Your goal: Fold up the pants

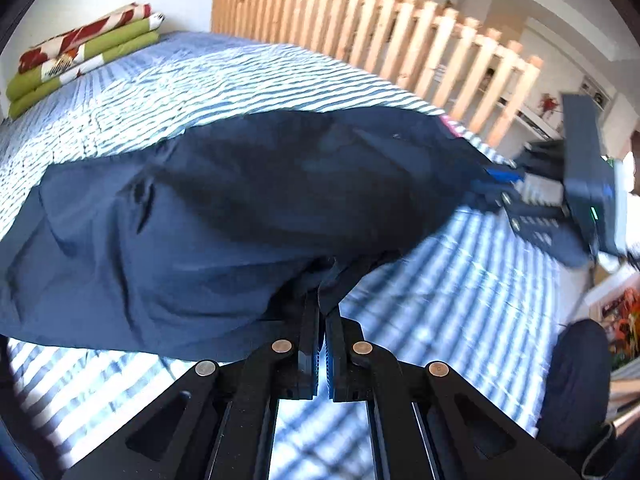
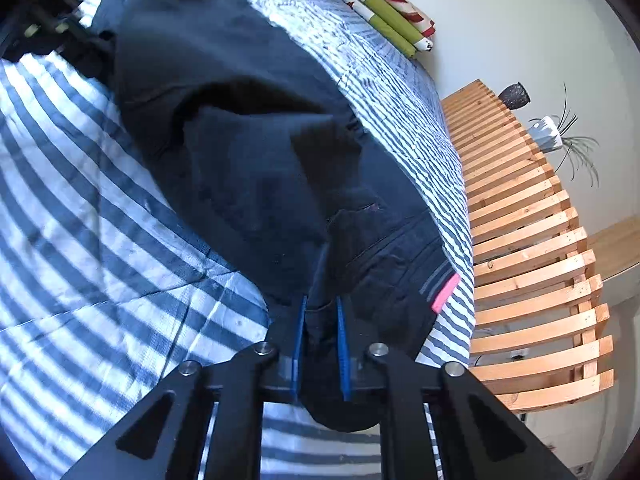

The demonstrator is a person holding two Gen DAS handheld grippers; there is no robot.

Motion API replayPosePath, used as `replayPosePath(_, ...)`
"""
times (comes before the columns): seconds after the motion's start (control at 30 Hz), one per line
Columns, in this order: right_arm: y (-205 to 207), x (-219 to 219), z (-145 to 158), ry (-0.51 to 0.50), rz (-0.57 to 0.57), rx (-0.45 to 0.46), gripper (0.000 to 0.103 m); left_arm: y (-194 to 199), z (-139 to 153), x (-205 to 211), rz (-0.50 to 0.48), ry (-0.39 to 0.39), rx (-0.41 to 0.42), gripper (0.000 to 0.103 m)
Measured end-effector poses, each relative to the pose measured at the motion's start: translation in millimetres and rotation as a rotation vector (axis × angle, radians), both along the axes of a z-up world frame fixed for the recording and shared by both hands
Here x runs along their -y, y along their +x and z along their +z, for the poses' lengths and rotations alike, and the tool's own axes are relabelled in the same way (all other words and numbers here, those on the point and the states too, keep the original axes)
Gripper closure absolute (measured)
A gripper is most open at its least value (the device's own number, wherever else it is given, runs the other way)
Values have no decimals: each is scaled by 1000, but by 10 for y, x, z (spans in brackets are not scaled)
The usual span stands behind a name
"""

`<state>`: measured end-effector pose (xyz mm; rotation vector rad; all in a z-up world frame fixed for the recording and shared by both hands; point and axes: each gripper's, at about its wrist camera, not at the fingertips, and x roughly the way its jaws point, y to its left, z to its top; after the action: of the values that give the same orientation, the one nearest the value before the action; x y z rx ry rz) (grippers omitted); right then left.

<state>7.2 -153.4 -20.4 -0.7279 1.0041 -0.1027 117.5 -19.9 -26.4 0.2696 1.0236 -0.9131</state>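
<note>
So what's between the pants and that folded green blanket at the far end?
Only bare striped bedcover separates the pants from the folded green blanket, clearest in the left wrist view.

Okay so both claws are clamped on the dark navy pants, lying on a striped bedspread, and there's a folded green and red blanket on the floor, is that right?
Nearly. The folded green and red blanket is not on the floor: it sits on the striped bedspread at its far end, as the left wrist view shows. The rest holds: the left claw and right claw both grip the navy pants.
</note>
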Motion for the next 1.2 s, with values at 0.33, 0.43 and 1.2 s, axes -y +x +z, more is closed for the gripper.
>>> replayPosePath(0.33, -233, 87, -142, -8, -22, -113, 67, -149, -190, -354, 13, -4, -185, 92)
replayPosePath(0.43, -256, 155, 150, 158, -71, -61, 66, 34, -161, -638, 133, -76, -225, 81)
replayPosePath(1.2, 396, 488, -265, 373, -364, -114, 56, 408, -125, -792, 331, -298, -378, 103)
